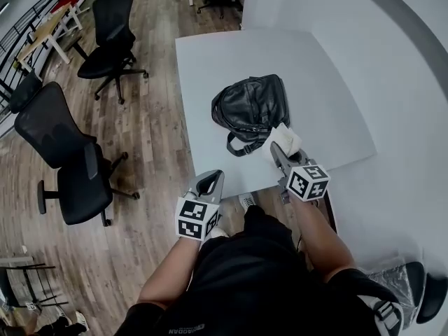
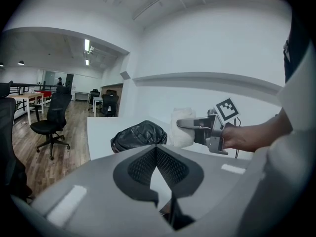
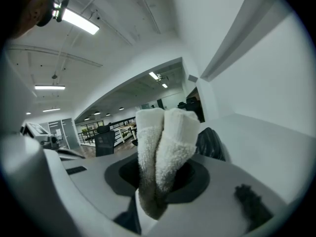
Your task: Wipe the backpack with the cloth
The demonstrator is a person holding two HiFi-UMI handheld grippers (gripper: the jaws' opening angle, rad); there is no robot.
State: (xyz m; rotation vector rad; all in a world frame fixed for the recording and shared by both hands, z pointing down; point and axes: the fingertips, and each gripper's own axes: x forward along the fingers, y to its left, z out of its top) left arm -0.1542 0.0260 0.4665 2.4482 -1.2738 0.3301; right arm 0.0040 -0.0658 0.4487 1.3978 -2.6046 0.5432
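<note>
One cloth [image 1: 288, 138], clenched in the right hand-held gripper [image 1: 276, 148], is just beside the backpack [image 1: 250, 107].

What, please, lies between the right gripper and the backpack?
Only the folded white cloth, clamped in the right gripper and reaching up close beside the black backpack. The head view shows this.

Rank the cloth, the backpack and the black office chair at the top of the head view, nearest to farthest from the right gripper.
1. The cloth, held in the right gripper.
2. The backpack, on the table just beyond the cloth.
3. The office chair, on the floor past the table's left edge.
</note>
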